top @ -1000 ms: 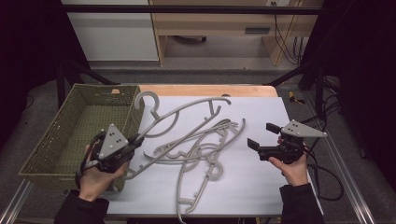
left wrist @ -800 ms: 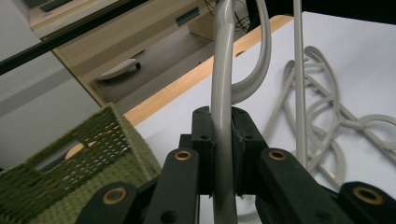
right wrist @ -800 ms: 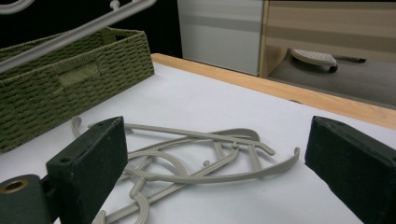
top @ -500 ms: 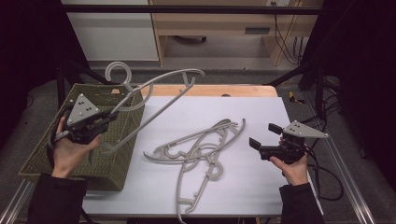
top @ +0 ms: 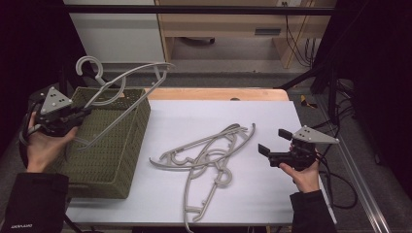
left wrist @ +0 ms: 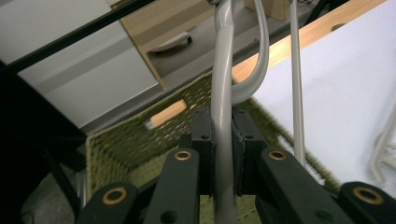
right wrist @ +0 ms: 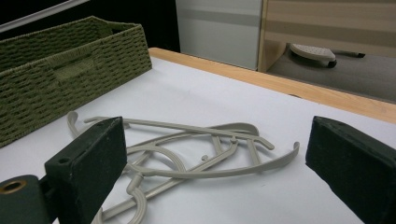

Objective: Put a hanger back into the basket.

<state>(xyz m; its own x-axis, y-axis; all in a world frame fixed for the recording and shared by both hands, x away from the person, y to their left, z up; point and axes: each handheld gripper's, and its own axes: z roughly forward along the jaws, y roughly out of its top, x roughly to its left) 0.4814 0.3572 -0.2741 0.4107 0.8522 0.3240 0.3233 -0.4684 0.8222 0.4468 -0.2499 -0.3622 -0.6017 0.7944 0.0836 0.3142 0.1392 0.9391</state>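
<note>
Nearest to us, our right gripper (top: 271,145) hovers just above the white table (top: 272,116) at its right side, its jaws spread wide with nothing between them. In the right gripper view those jaws frame the tangled grey hangers (right wrist: 196,149) that lie flat on the table's middle. Farther left, our left gripper (top: 80,115) has its jaws pressed together on one arm of a grey hanger (top: 121,92); the left gripper view shows the pads (left wrist: 205,144) pinching that bar on both sides. We hold this hanger tilted in the air above the green woven basket (top: 116,160), its hook (top: 87,65) highest, at the far end.
</note>
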